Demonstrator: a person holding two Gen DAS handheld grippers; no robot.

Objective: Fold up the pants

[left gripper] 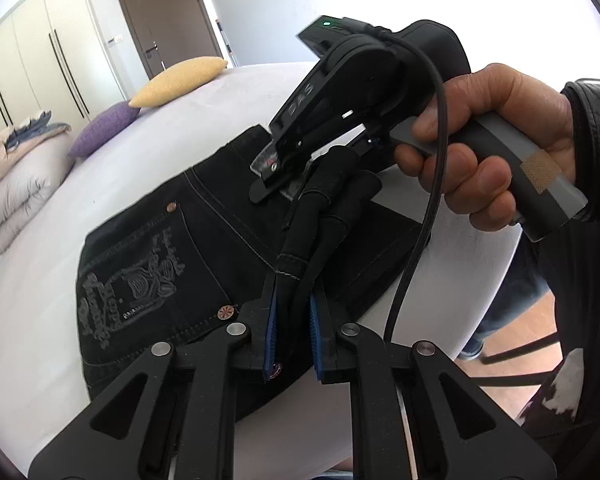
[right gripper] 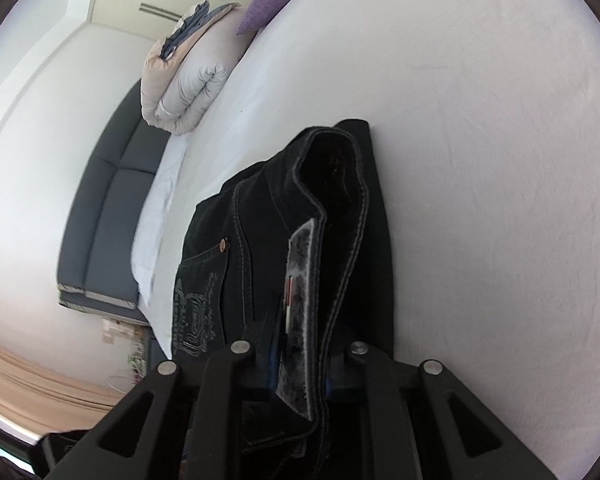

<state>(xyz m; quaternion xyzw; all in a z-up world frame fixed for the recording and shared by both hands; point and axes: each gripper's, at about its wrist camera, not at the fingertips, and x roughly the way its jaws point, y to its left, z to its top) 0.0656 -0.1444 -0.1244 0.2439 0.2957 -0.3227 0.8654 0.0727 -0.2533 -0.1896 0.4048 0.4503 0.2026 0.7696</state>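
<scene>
The left hand-held gripper (left gripper: 293, 320) is clamped on a bunched fold of the black denim pants (left gripper: 148, 264). The right hand-held gripper (right gripper: 300, 364) seems clamped on the pants' waistband edge. The pants lie on the white-sheeted bed (left gripper: 36, 280); purple (left gripper: 104, 128) and yellow pillows (left gripper: 178, 80) sit beyond.

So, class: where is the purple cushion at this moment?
In the left wrist view the purple cushion lies at the upper left on the white bed, between the yellow cushion and the folded duvet, beyond the black pants.
</scene>
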